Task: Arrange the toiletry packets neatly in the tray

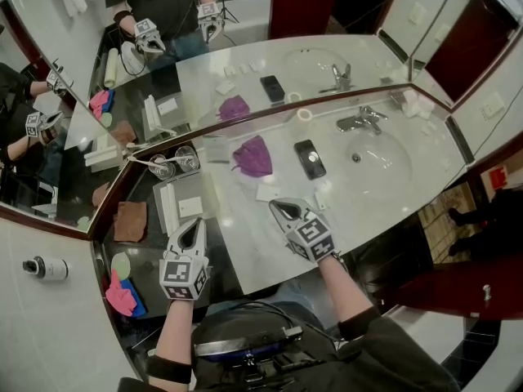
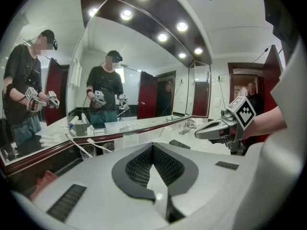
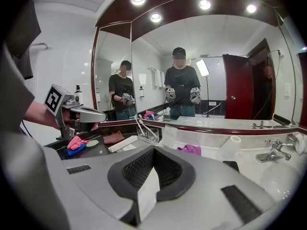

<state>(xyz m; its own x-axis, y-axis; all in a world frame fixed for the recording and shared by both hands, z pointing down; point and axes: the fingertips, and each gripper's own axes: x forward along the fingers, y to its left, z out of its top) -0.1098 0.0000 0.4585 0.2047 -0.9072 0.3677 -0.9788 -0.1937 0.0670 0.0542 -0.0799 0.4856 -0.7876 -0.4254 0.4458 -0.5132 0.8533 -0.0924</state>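
Both my claws are closed, with nothing in them. My left claw [image 1: 193, 225] hovers over the dark tray [image 1: 155, 251] at the left end of the desk [image 1: 253, 247], and my right claw [image 1: 279, 207] is over the white part. Two white packets [image 1: 189, 207] lie at the tray's far side, near the glasses [image 1: 163, 167]. One more packet [image 1: 267, 192] sits on the desk to the right, just near of a purple cloth [image 1: 253, 155].

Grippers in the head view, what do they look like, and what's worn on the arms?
The left gripper and right gripper are light grey shells tapering to a point, with black ribbed pads lining the jaws. Each carries a white cube printed with black square markers. A black band circles each forearm.
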